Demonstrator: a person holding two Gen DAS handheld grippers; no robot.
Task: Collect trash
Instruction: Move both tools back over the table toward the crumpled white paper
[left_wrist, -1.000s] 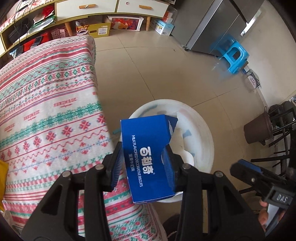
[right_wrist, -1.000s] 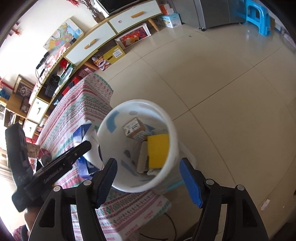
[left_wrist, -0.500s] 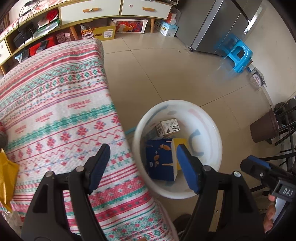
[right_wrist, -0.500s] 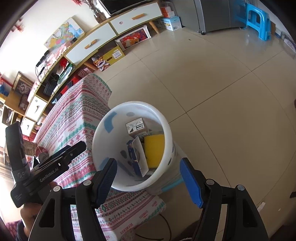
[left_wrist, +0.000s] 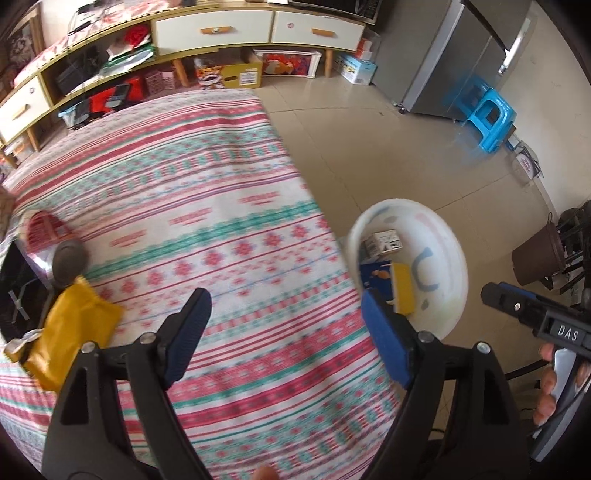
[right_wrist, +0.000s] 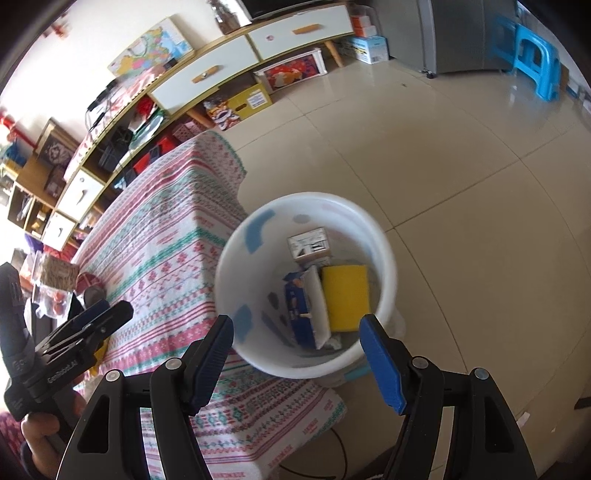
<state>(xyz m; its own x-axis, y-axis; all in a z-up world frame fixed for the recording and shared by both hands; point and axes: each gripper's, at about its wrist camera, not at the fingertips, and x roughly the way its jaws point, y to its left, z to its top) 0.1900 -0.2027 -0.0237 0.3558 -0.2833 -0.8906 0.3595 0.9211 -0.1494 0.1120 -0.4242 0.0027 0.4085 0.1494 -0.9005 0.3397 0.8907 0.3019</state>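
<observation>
1. The left hand-held gripper (left_wrist: 284, 328) points steeply down over the desk (left_wrist: 207, 206). Its jaws have just been opening and now stand wide apart with only patterned cloth (left_wrist: 236, 280) showing between them; nothing is gripped.
2. The right hand-held gripper (right_wrist: 295, 354) also tilts steeply down, above the near rim of the bin (right_wrist: 384, 258). Its jaws are parted about as wide as the bin mouth and do not touch it; they hold nothing.
3. In the left view, fingers (left_wrist: 546, 391) wrap the right gripper's handle at the lower right; in the right view a hand (right_wrist: 40, 432) grips the left gripper's handle at the lower left.
4. The bin stands on the floor (right_wrist: 461, 155) just beside the desk's right edge. Inside lie a blue box (right_wrist: 299, 306), on edge, with a yellow sponge (right_wrist: 345, 295) touching its right side and a small carton (right_wrist: 310, 245) behind them.
5. In the left view the bin sits just beyond the right finger (left_wrist: 388, 343), not between the jaws.
6. On the desk, left of the left gripper, lies a yellow packet (left_wrist: 70, 328). Beyond it are a round grey object (left_wrist: 68, 260) and a red item (left_wrist: 44, 229), both blurred.
7. The cloth hangs over the desk's edge. Open tiled floor spreads beyond the bin to a blue stool (left_wrist: 491, 118) and a low cabinet (left_wrist: 251, 33).
</observation>
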